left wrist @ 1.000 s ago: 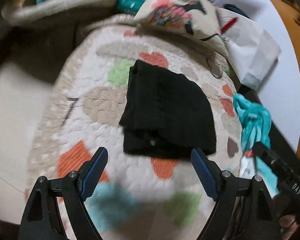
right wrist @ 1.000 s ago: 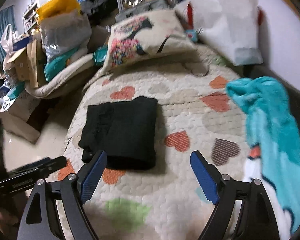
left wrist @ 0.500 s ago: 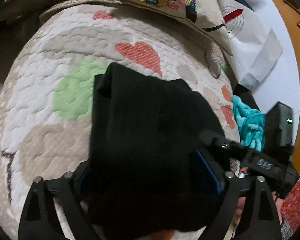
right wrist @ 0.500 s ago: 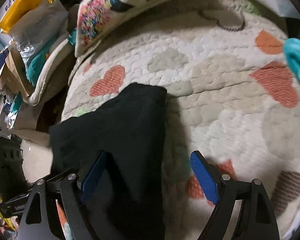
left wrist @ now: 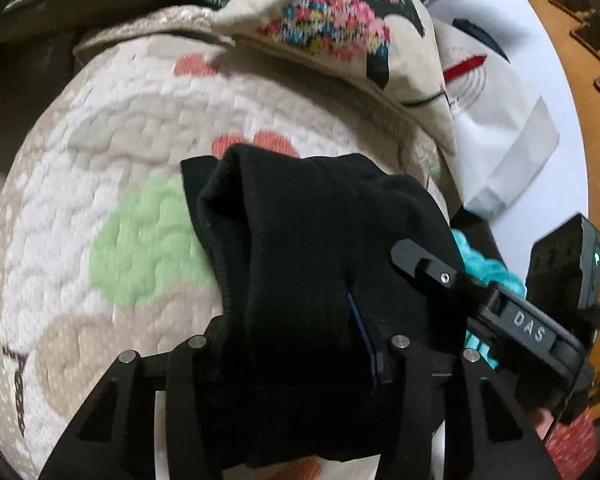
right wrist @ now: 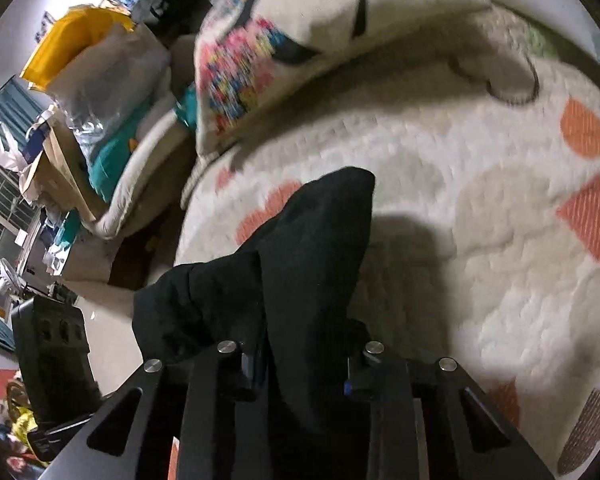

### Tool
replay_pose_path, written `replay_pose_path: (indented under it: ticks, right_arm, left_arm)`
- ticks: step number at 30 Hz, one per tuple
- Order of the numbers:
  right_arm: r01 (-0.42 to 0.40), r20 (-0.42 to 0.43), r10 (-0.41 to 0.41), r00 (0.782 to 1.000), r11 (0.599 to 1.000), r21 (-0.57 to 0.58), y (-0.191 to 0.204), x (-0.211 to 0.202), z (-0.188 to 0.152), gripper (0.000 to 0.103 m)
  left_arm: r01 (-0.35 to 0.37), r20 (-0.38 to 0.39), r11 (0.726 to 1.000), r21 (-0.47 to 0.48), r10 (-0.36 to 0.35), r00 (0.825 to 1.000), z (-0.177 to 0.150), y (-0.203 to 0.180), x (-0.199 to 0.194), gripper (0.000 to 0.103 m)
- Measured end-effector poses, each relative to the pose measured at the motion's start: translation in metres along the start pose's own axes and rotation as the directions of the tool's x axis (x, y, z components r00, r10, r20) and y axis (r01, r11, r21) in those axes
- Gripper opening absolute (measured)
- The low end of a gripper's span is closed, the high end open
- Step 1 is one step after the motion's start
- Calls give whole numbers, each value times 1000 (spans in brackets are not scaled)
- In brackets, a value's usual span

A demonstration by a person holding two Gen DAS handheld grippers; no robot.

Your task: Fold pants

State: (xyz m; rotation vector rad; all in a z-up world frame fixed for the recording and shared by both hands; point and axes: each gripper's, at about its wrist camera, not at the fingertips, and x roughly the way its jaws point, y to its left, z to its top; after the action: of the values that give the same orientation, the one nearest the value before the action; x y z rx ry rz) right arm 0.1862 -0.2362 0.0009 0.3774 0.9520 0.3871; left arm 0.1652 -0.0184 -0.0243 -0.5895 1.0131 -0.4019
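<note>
The folded black pants (left wrist: pixel 320 248) lie on a quilted cover with heart shapes (left wrist: pixel 112 152). My left gripper (left wrist: pixel 296 344) is shut on the near edge of the pants, and the cloth bulges up over its fingers. My right gripper (right wrist: pixel 304 368) is shut on the other near corner of the pants (right wrist: pixel 312 264), which rise in a peak over it. The right gripper's finger also shows in the left wrist view (left wrist: pixel 460 288), pressed against the pants' right side. The fingertips of both grippers are hidden in the cloth.
A patterned pillow (left wrist: pixel 340 28) lies at the far edge of the quilt, with a white bag (left wrist: pixel 500 120) to its right. A teal cloth (left wrist: pixel 484 264) lies at the right. In the right wrist view, boxes and bags (right wrist: pixel 80 92) crowd the floor at the left.
Both grippers moved forward onto the near edge of the pants and closed on it. The near edge is now lifted and bunched over the fingers.
</note>
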Motion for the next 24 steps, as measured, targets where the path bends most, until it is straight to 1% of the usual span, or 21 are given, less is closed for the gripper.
replay_pose_path:
  ticks: [2,4,6,7,9,11,13,15,20,22,23,24]
  right_arm:
    - [0,20,0,1000,1000,10,-2,1,6,29]
    - [7,21,-8,1000,999,35,-10,7,8,30]
    - [39,0,-39,999,998,58,-18,17,5,36]
    - [58,-13,-57,998,995,76,-22,24,4,37]
    - [94,-18,-93,996,989,114,-32,29,0,49]
    - [110,-13,-109,994,985,131,-35,28,-2,55]
    - [116,-14,-115,993,984,136,-34,26,-4,56]
    - [144,-18,-143,990,982,125,-31,22,-6,56]
    - [178,-31,-176,984,979,101,-26,13,-22,58]
    - [173,-47,-169,984,980,99,-26,8,-33,58]
    - [158,-60,-153,986,981,108,-26,5,-38,58]
    - [144,-64,-138,988,982,118,-26,3,-41,53]
  left_arm:
    - [-1,10,1000,-19,2,1000,8,2,5,46]
    - [-22,3,999,-31,22,1000,13,6,13,49]
    - [-60,-10,997,-42,59,998,15,12,23,52]
    - [-73,-8,996,-44,73,997,16,16,26,55]
    - [-49,-19,997,-55,48,999,18,22,29,57]
    - [-23,-25,996,-84,21,999,20,27,27,57]
    - [16,-17,991,-131,-18,1000,22,35,23,58]
    - [29,-13,987,-160,-32,999,24,42,20,58]
    - [11,-16,987,-161,-13,1000,23,43,19,58]
    - [0,-15,988,-155,-2,1000,21,41,19,59]
    - [-3,-14,988,-155,1,1000,21,40,20,59]
    - [-3,-15,987,-158,0,1000,21,40,20,60]
